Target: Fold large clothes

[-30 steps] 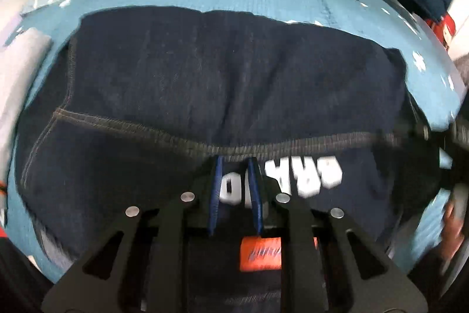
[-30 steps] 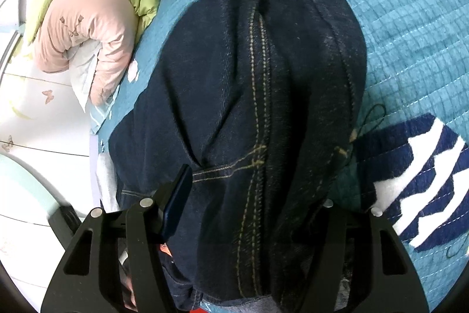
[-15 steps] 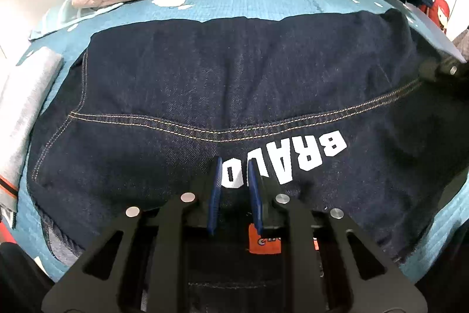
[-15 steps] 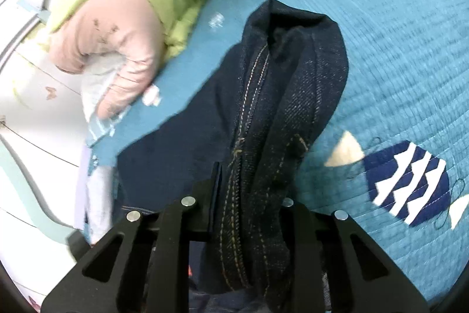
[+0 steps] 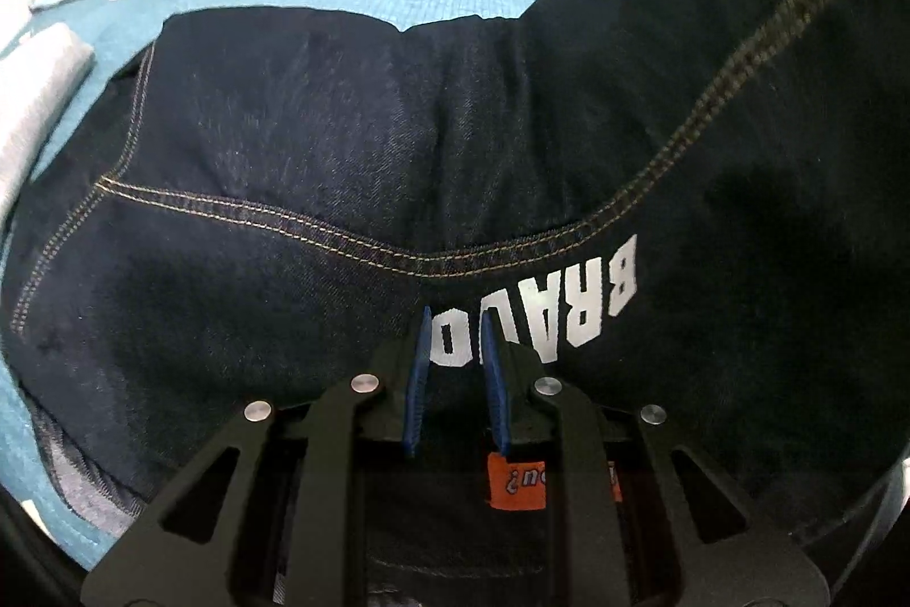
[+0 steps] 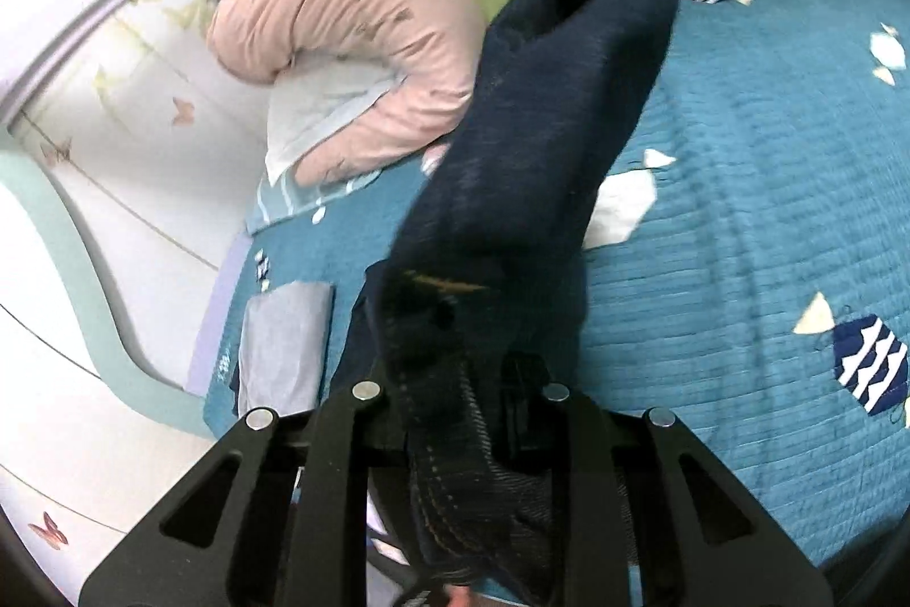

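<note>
Left gripper (image 5: 455, 368): jaws nearly closed, pinching the jacket (image 5: 318, 163) beside its white lettering (image 5: 546, 311). The jacket lies on the teal quilt (image 6: 739, 220), with a grey cloth (image 5: 34, 95) left of it. Right gripper (image 6: 455, 413): clamped on a jacket fold raised above the quilt.

The left gripper (image 5: 455, 331) is pointed steeply downward, its blue fingers (image 5: 418, 379) drawn close together with only a narrow gap shown between them. The right gripper (image 6: 455, 379) is angled downward, its fingers clamped on a bunched fold of dark denim (image 6: 540, 123).
</note>
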